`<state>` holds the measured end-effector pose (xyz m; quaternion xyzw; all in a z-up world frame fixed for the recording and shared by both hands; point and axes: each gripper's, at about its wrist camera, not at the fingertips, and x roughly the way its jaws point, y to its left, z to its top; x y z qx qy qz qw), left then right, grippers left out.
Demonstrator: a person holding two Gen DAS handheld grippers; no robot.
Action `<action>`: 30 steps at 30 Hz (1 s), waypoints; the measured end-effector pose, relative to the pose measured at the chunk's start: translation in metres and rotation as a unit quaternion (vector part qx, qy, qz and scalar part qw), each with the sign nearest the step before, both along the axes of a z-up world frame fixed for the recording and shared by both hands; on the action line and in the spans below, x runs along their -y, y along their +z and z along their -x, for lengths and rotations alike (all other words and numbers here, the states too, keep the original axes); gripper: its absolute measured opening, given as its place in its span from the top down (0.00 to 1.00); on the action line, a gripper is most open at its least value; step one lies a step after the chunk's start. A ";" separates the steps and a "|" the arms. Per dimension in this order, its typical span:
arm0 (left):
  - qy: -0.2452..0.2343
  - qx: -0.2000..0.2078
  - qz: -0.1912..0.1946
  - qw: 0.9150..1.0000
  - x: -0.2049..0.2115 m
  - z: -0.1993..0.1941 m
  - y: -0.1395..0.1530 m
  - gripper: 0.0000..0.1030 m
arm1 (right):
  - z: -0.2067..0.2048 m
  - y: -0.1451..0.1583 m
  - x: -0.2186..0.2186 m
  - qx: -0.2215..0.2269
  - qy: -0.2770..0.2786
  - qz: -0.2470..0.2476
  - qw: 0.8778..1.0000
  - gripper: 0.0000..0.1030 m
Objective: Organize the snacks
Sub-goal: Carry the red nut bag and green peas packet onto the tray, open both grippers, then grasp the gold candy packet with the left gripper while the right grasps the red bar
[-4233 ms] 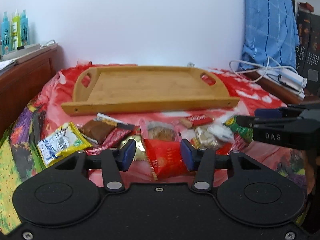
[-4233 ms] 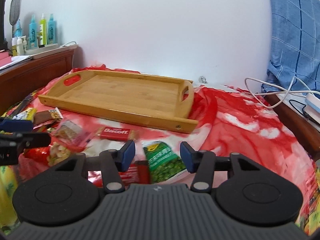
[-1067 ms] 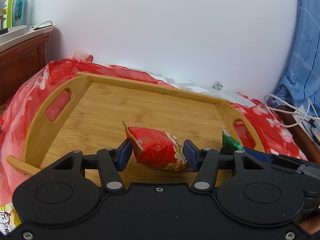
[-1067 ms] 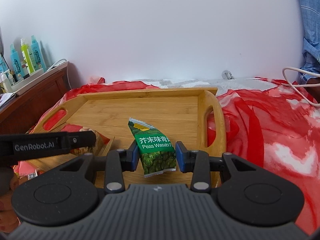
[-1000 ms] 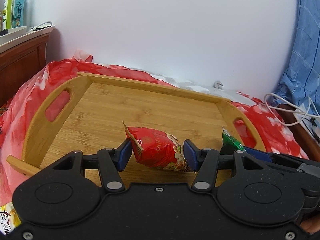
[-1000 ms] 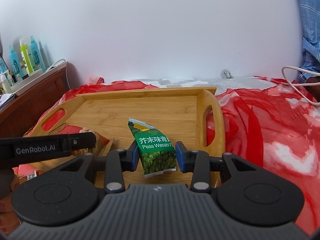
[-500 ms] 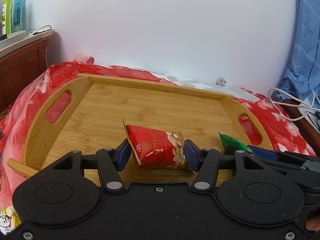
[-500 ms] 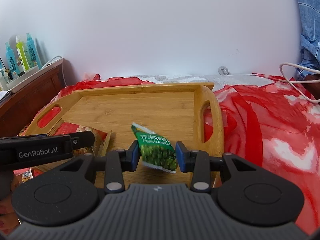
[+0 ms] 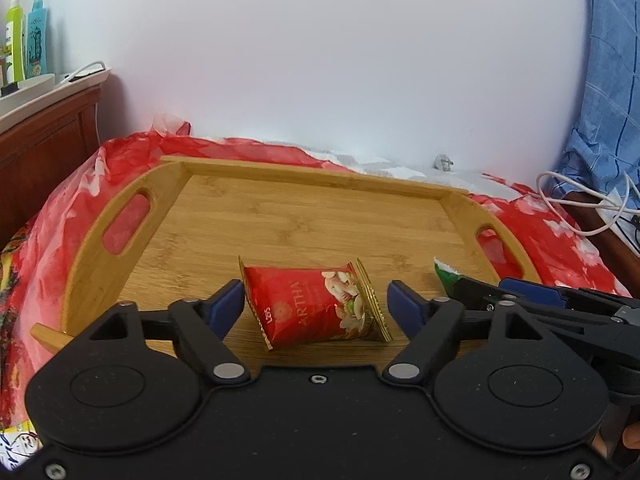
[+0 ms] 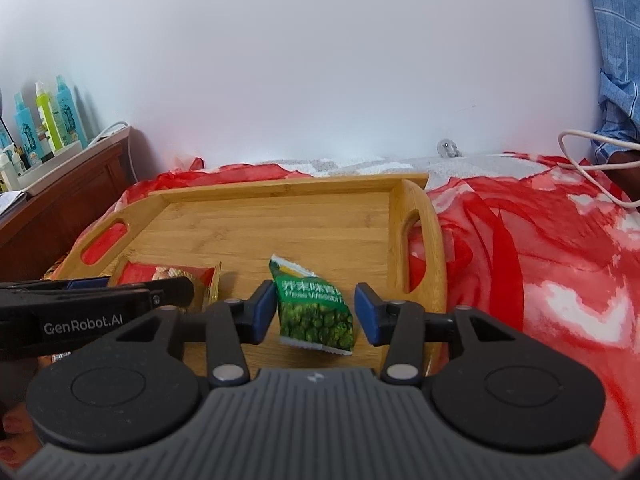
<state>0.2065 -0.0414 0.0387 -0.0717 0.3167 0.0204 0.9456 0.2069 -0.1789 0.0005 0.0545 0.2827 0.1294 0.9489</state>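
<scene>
A red nut packet lies on the bamboo tray near its front edge, between the spread fingers of my left gripper, which is open and clear of it. A green wasabi-pea packet lies on the tray near its right handle, between the spread fingers of my right gripper, also open. The red packet shows left of the green one, partly behind the left gripper's finger. A corner of the green packet shows behind the right gripper.
The tray sits on a red floral cloth. A wooden headboard shelf with bottles is at the left. A white cable and blue fabric are at the right. A snack wrapper edge shows at the lower left.
Both grippers have opened and let their packets drop flat onto the tray. Earlier they carried them from the snack pile to over the tray.
</scene>
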 end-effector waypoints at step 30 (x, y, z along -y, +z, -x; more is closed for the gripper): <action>0.018 0.022 -0.009 1.000 -0.037 0.103 0.020 0.03 | 0.087 0.019 -0.011 0.048 0.008 0.048 0.998 0.09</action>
